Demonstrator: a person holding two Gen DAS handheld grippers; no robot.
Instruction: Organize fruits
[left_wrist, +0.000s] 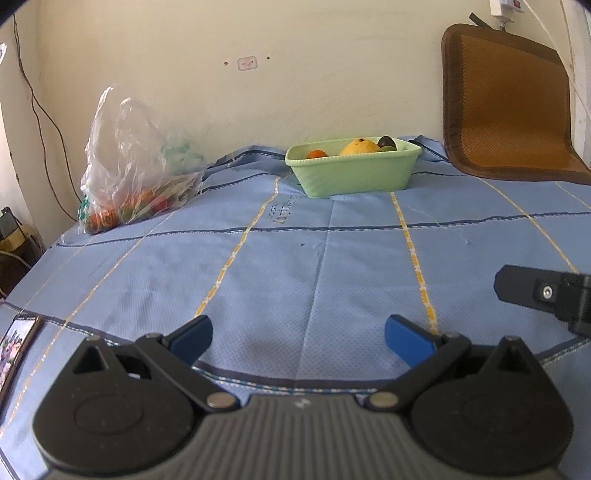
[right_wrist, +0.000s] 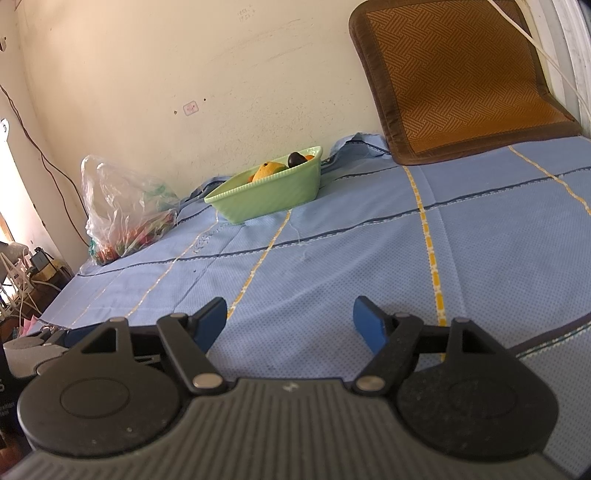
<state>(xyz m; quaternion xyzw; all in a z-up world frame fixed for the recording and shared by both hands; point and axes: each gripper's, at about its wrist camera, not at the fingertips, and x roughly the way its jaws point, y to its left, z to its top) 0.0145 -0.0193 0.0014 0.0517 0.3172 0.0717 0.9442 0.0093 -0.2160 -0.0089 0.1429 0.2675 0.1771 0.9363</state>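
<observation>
Hovering wide open and empty, left gripper (left_wrist: 298, 334) and right gripper (right_wrist: 290, 319) should reach the fruit bag (left_wrist: 136, 166) at ten o'clock, carrying fruit to the green basket (left_wrist: 351, 173) at twelve.

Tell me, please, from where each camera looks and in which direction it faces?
Left wrist view: sits on the left gripper, low over the blue cloth, facing the wall; its open blue fingers show, and part of the right gripper at the right edge.
Right wrist view: sits on the right gripper, tilted, facing the same wall; its open fingers show, and part of the left gripper at the lower left.
Both share the green basket holding fruit, the plastic bag and the brown mat.
</observation>
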